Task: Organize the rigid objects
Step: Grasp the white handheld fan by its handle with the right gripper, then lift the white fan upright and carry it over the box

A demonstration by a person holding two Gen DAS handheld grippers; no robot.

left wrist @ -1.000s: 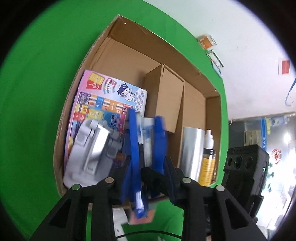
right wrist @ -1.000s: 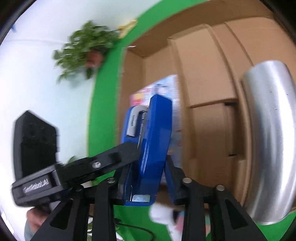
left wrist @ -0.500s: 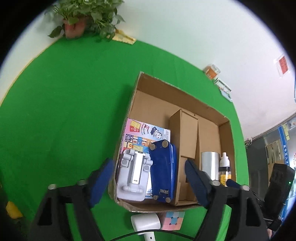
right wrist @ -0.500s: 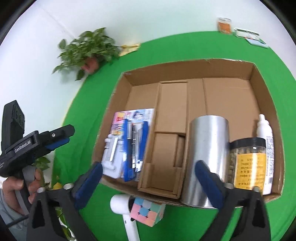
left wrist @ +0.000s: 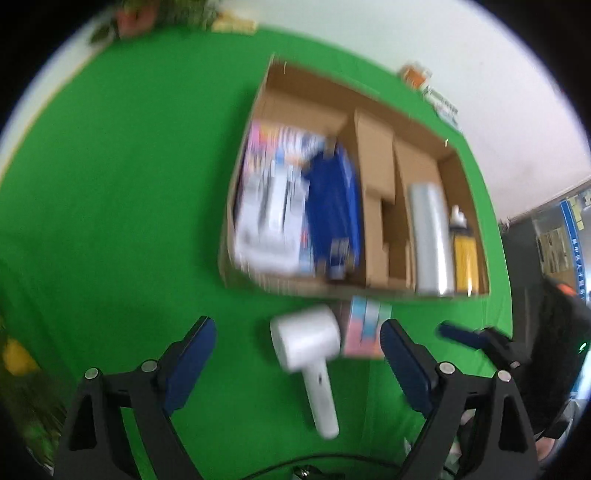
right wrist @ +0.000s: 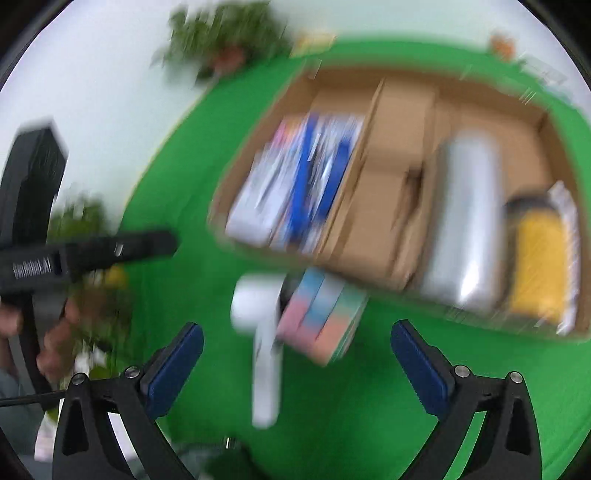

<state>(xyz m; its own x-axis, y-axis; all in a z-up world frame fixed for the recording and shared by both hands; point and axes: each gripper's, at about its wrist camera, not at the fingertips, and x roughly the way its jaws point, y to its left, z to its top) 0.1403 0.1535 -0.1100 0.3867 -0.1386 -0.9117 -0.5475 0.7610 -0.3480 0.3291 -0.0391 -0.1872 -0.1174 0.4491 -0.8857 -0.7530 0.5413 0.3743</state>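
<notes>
Hovering over the green cloth (left wrist: pixel 110 221), the left gripper (left wrist: pixel 297 354) and the right gripper (right wrist: pixel 297 354) both have their blue-padded fingers wide apart and hold nothing. Just beyond them lie a smooth white handheld device (left wrist: pixel 308 343) and a pastel cube (right wrist: pixel 321 314), beside each other on the cloth. Further on stands the brown cardboard box (left wrist: pixel 306 85), with a blue stapler (left wrist: pixel 334 206), a shiny metal cylinder (left wrist: pixel 430 232) and a yellow jar (right wrist: pixel 537 258) inside. A pale wall (left wrist: pixel 369 29) is behind; a blurred potted plant (right wrist: pixel 225 37) stands there.
</notes>
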